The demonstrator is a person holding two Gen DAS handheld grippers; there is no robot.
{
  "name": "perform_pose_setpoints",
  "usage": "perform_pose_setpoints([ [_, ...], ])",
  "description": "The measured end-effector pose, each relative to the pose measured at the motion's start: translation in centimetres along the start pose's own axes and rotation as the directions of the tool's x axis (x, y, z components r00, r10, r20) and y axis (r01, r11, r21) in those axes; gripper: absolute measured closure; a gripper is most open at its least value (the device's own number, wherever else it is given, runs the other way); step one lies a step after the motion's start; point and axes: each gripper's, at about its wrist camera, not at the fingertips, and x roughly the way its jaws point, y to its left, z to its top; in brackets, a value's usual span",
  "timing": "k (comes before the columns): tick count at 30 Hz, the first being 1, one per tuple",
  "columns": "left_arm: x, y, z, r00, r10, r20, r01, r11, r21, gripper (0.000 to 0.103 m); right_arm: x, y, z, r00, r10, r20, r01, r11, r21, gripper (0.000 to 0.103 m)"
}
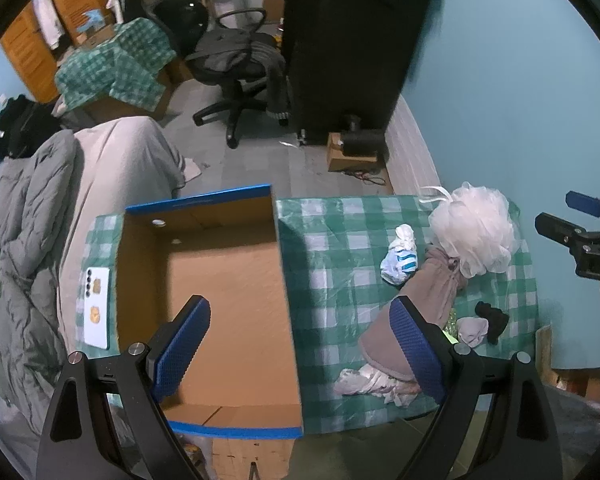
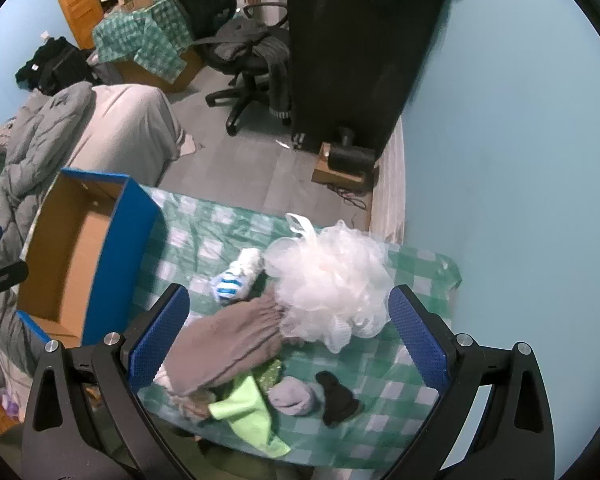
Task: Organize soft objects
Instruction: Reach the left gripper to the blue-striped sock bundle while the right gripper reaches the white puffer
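An empty cardboard box with blue sides (image 1: 228,280) (image 2: 80,256) stands on the left of the green checked tablecloth (image 1: 332,280) (image 2: 204,236). To its right lie soft things: a white mesh bath pouf (image 1: 474,232) (image 2: 332,284), a white and blue sock (image 1: 400,260) (image 2: 238,274), a brown-pink cloth (image 1: 424,304) (image 2: 228,344), a lilac sock (image 1: 474,330) (image 2: 294,396), a black sock (image 1: 492,320) (image 2: 338,402) and a lime cloth (image 2: 248,412). My left gripper (image 1: 300,348) is open above the box's right wall. My right gripper (image 2: 288,344) is open above the pile.
A white phone (image 1: 97,308) lies on the table left of the box. A grey-covered bed (image 1: 40,232) is to the left. An office chair (image 1: 236,68), a dark cabinet (image 1: 352,40) and a blue wall (image 1: 520,100) stand beyond.
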Motion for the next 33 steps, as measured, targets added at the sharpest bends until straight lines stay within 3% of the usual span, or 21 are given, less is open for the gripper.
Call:
perform_pose_setpoints([
  [17, 8.1, -6.2, 3.5, 0.994, -0.037, -0.103, 0.052, 0.987, 0.153, 0.011, 9.6, -5.4, 1.5, 0.984, 0.029, -0.177, -0.037, 0.998, -0.042, 0.005],
  [25, 12.7, -8.5, 4.4, 0.986, -0.044, -0.159, 0.071, 0.984, 0.163, 0.011, 13.5, -6.0, 1.9, 0.972, 0.056, -0.230, -0.065, 0.997, -0.033, 0.005],
  [33, 16.4, -11.0, 4.4, 0.977, -0.046, -0.209, 0.097, 0.966, 0.240, 0.011, 16.9, -5.7, 1.5, 0.952, 0.058, -0.301, -0.076, 0.996, -0.049, 0.005],
])
